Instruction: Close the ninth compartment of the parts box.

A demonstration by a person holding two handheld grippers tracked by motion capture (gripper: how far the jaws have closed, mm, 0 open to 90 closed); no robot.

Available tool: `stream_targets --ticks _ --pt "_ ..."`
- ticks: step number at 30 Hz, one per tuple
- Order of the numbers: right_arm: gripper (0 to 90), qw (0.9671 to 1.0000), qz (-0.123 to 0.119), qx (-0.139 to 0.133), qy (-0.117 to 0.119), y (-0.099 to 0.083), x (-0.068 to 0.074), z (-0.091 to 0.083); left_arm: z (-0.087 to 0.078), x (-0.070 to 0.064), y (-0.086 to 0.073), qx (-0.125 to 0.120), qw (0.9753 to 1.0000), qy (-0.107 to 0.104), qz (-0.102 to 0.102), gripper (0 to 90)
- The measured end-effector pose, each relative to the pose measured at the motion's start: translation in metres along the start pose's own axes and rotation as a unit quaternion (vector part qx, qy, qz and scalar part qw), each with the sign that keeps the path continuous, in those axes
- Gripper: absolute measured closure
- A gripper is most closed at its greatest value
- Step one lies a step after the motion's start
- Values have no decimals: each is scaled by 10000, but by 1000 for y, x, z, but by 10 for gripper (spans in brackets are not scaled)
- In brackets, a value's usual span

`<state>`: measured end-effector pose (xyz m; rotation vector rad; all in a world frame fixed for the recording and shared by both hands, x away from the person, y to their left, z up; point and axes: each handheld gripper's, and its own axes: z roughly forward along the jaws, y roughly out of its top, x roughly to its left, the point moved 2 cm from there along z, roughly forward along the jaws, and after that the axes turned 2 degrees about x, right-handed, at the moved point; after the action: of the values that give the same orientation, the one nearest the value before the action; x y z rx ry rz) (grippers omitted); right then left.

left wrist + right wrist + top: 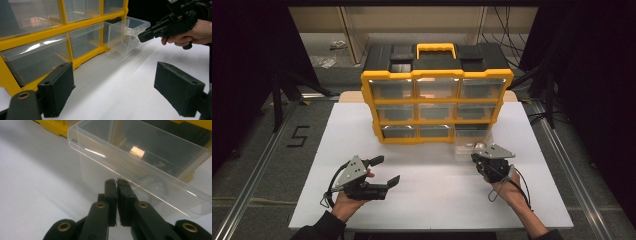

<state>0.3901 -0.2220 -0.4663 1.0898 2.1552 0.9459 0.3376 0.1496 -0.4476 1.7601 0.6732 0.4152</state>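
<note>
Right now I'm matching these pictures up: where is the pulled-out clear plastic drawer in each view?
High view: clear plastic drawer, bottom-right of the yellow organizer, beside the right claw.
Left gripper view: upper centre-right.
Right gripper view: upper centre and right.
Shared landmark: the organizer's yellow frame.

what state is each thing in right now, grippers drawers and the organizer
left gripper: jaws wide open, holding nothing, over the table
right gripper: jaws shut, tips at the front wall of the pulled-out drawer
bottom right drawer: pulled out of its slot, upright, something round and dark inside
other drawers: pushed in
organizer: upright on the table
</note>
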Motion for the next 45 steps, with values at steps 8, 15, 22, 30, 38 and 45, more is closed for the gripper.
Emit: stream_targets --ticks 8,15,22,30,38,45 --pt "884 10000 -47 1 -15 0 1 1 0 0 0 8 10000 6 2 156" --pt "900 9999 -100 -21 -50 1 1 1 0 0 0 -2 10000 8 -1 157" --pt "900 9999 -121 -29 -68 1 1 2 0 0 0 4 10000 7 5 156" --pt "900 9998 -146 -45 -113 2 1 3 0 0 0 -3 10000 16 5 157" --pt "900 9996 -141 -99 -209 3 -2 5 0 0 0 3 10000 9 -1 156" --pt "900 9995 -116 -132 -274 2 -7 8 1 0 0 7 10000 9 -1 156"
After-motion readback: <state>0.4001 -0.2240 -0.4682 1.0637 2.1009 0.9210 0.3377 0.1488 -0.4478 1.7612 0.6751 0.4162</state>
